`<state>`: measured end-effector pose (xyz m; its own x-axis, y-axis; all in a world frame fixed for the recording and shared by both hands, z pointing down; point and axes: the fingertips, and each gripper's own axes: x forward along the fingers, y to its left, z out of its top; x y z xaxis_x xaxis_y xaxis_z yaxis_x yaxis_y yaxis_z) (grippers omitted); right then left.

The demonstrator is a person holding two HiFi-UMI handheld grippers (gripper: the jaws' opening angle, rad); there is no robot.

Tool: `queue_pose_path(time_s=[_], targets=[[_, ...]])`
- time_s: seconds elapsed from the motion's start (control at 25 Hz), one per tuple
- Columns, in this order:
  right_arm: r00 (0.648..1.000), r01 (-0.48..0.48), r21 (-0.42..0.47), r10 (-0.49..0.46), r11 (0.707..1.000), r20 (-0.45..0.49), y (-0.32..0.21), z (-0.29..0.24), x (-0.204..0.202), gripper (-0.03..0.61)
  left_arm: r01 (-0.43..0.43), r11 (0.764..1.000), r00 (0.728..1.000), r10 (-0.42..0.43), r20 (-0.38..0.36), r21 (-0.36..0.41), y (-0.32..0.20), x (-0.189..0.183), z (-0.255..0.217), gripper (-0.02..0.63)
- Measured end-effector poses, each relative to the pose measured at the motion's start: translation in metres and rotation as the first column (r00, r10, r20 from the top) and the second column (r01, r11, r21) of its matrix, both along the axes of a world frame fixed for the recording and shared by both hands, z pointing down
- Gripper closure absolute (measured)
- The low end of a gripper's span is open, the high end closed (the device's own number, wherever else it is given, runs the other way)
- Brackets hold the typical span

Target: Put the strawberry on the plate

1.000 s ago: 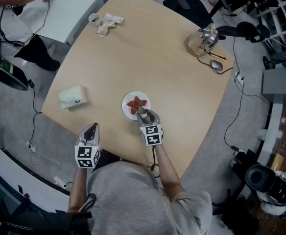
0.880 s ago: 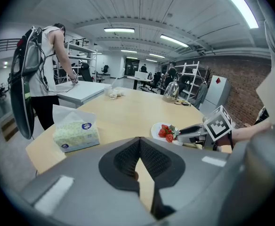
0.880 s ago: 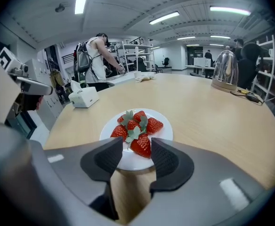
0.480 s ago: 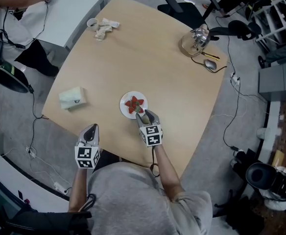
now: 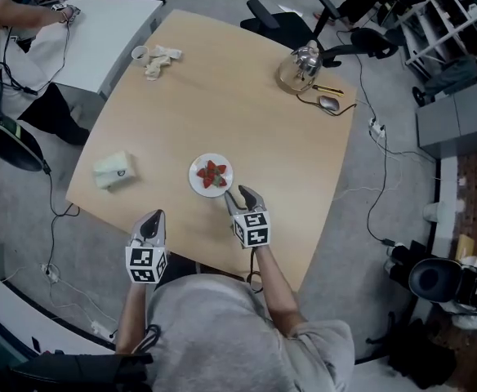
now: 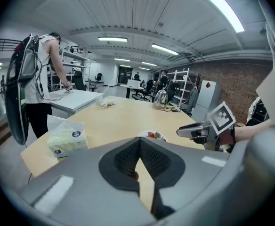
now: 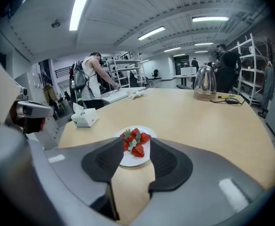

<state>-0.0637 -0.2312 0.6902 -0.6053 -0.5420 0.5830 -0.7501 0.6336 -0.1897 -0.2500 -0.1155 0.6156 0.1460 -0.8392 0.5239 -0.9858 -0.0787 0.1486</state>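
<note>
A small white plate (image 5: 198, 183) near the front of the wooden table holds several red strawberries (image 5: 212, 172); in the right gripper view the strawberries (image 7: 135, 140) lie heaped on the plate (image 7: 146, 158) just beyond the jaws. My right gripper (image 5: 245, 196) hangs a little short of the plate, above the table. Its jaws are open with nothing between the pads, and they have just been closing slightly. My left gripper (image 5: 152, 219) is at the table's front edge, left of the plate, jaws shut and empty. The left gripper view shows the plate (image 6: 152, 136) past its closed tips (image 6: 140, 140).
A tissue box (image 5: 112, 170) sits at the table's left edge. A kettle (image 5: 302, 62) and a computer mouse (image 5: 328, 102) are at the far right corner, a cup with crumpled paper (image 5: 153, 55) at the far left. A person (image 5: 10, 23) stands at a white table beyond.
My right gripper has drawn back from the strawberries towards the near edge and risen; no berry came with it. The left gripper has lifted slightly. The head view has shifted.
</note>
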Motion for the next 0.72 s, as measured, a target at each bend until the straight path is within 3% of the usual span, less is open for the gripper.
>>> queue_pose_path(time_s=[0.72], targets=[[0.97,-0.213,0.138,0.193,0.967,0.147,0.026,-0.087,0.089,0.534,-0.15,0.981,0.988,0.153,-0.018,0.123,-0.004,0.079,-0.041,0.594]])
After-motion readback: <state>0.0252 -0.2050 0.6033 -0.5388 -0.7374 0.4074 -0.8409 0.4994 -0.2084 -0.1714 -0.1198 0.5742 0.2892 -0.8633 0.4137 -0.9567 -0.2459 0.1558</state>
